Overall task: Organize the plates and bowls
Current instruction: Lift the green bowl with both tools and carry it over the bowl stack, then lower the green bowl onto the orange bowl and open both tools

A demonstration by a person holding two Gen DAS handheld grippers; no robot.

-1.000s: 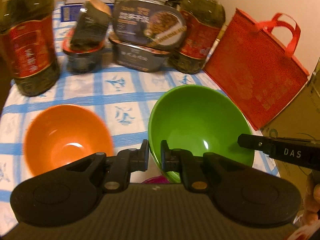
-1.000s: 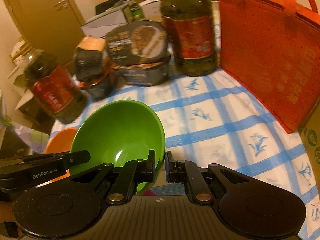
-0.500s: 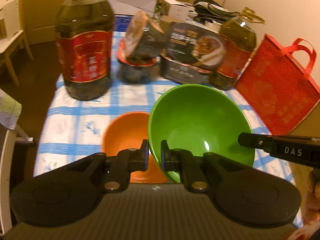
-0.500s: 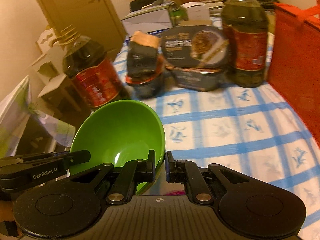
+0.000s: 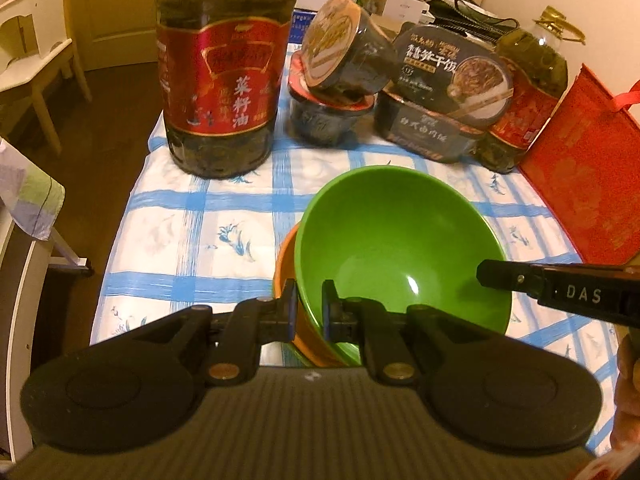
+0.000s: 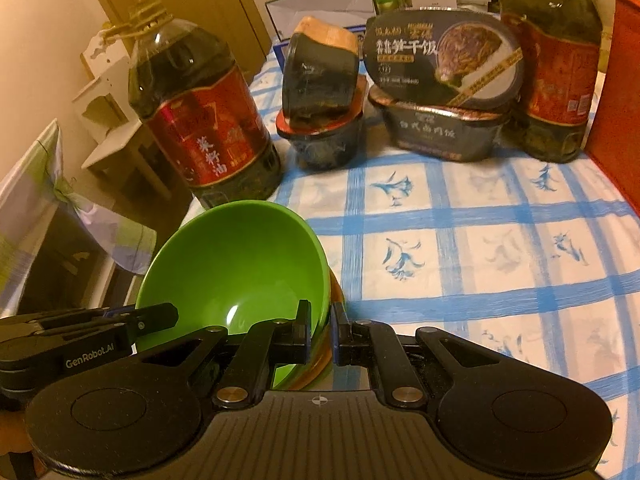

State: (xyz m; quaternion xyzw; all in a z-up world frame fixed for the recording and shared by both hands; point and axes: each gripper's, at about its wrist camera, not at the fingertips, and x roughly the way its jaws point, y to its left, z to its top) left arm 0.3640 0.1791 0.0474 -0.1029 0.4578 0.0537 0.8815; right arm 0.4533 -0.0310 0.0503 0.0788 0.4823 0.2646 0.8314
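The green bowl (image 5: 396, 240) sits over the orange bowl (image 5: 286, 264), on the near left part of the blue-checked tablecloth (image 5: 192, 232). The left gripper (image 5: 310, 314) is clamped on its near-left rim; the right gripper (image 6: 321, 330) is clamped on its near-right rim. Oil bottles (image 5: 220, 68) stand behind.

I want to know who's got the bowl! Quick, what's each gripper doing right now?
Left gripper: shut on the green bowl's near rim.
Right gripper: shut on the green bowl's rim on the other side.
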